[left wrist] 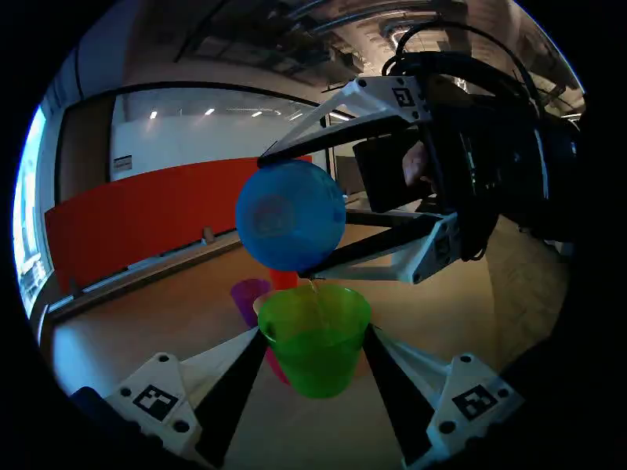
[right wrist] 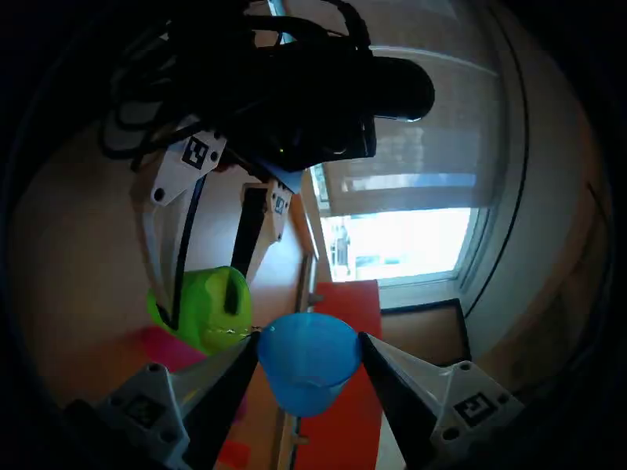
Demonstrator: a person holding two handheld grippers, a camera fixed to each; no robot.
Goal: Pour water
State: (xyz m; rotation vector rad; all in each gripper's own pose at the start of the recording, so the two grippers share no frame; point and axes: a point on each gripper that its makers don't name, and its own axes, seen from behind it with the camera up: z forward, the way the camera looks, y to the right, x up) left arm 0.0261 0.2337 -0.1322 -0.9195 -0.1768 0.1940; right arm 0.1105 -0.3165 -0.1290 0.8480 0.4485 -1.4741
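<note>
Nearest the lens, the left gripper (left wrist: 313,337) is clamped on the green cup (left wrist: 313,362), one black finger pressed on each side of its wall, holding it upright and mouth-up just ahead of the fingertips. Directly above that cup's rim, the right gripper (left wrist: 286,219) grips the blue cup (left wrist: 290,205) between both fingers, tipped well over so that its base faces the left gripper and its lip hangs over the green cup's far rim. A thin trickle (left wrist: 315,288) appears to run from lip to mouth. In the right gripper view a small amount of water seems to sit low in the blue cup. Beyond the left gripper's fingers, behind the green cup, stand a purple cup (left wrist: 248,296) and a pink cup (left wrist: 274,368) on the wooden table (left wrist: 157,313). Step in hand: the pour itself, probably near its end. The next move calls for holding the green cup steady, keeping the lip centred over the mouth, then rolling the right gripper back upright without letting drips fall outside the rim.
</note>
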